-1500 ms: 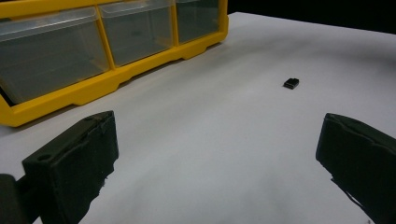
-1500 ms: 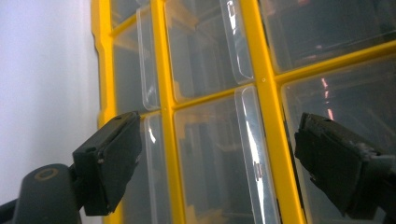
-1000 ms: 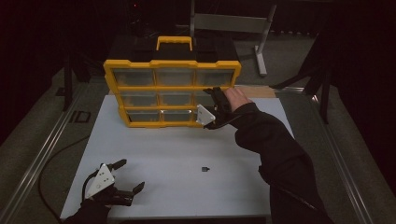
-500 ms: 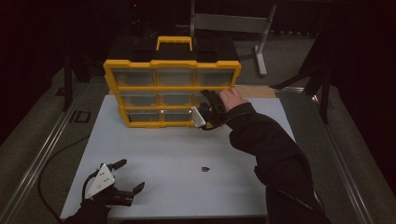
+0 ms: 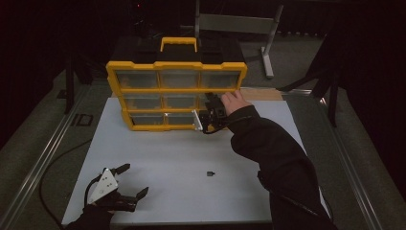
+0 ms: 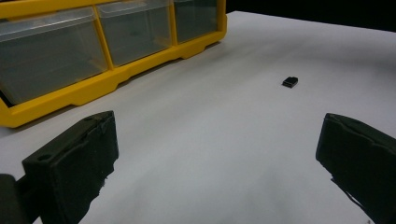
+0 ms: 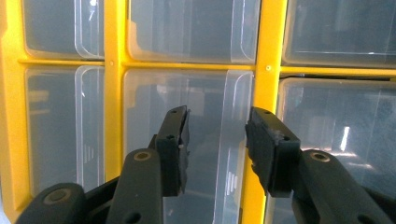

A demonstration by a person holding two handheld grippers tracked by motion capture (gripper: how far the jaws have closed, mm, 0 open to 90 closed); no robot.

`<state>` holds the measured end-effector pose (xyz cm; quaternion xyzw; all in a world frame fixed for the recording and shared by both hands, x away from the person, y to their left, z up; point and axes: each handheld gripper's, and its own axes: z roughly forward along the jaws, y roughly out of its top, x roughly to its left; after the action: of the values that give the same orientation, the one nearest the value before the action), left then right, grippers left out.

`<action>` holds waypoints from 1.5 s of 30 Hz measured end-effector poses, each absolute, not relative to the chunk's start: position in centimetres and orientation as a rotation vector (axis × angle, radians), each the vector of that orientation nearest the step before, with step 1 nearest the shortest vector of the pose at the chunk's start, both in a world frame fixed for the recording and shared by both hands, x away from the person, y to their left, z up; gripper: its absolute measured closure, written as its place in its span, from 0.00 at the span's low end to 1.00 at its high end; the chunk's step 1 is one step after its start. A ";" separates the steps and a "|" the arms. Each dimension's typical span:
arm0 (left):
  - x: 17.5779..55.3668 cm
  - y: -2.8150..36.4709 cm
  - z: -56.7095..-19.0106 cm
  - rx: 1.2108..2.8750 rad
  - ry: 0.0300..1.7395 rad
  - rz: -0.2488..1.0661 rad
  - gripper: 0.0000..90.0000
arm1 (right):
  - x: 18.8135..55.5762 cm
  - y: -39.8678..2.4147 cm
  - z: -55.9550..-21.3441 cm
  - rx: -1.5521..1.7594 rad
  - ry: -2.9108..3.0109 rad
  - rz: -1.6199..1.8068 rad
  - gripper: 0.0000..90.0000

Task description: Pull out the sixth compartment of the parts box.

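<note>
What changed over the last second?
The right tongs have been closing at a clear plastic drawer of the yellow drawer organiser, its edge between the pads, not yet pressed. Left tongs, open, and the small black part stayed put.

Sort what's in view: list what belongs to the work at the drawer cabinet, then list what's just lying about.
In the job:
- right gripper, jaws just been closing at a drawer front
- yellow drawer cabinet
- clear drawer between its jaws

Lying about:
- small black part on the white table
- left gripper, open, idle
- metal stand behind
</note>
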<state>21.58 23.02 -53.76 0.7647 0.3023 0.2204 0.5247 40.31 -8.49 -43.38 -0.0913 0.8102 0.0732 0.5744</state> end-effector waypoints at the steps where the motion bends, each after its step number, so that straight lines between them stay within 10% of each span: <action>1: 21.6 23.0 -53.8 1.830 0.723 0.528 0.00 | 40.3 -8.4 -43.3 -0.218 1.898 0.165 0.68; 45: 21.7 22.9 -53.8 1.838 0.720 0.520 0.00 | 39.2 -6.2 -44.6 -0.129 1.731 0.003 0.88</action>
<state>21.68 22.94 -53.84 0.7676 0.3008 0.2173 0.5226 39.25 -6.16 -44.58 -0.0566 0.7609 0.0012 0.6464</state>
